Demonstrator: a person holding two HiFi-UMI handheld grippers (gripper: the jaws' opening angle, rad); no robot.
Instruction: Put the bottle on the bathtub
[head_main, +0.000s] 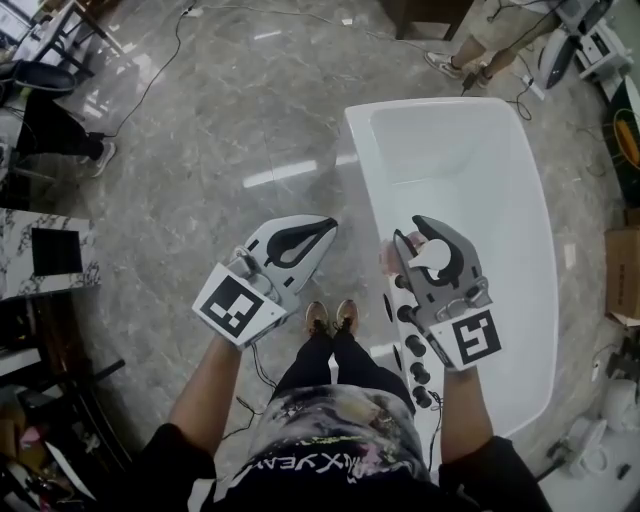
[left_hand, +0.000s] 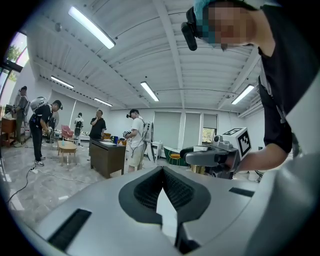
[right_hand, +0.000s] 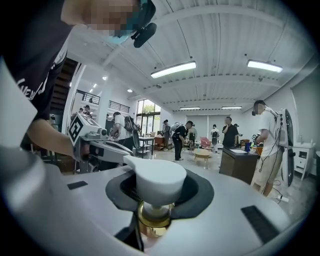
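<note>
Right gripper (head_main: 418, 236) clamped on a pump bottle (right_hand: 159, 182) over the bathtub (head_main: 362, 170) rim, right of frame; left gripper (head_main: 318, 228) closed, empty, centre-left.

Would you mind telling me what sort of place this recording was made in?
Probably an open studio or showroom, not a home bathroom: a freestanding white bathtub stands on a marble-look floor, strip lights line the ceiling, and several people stand near a desk.
</note>
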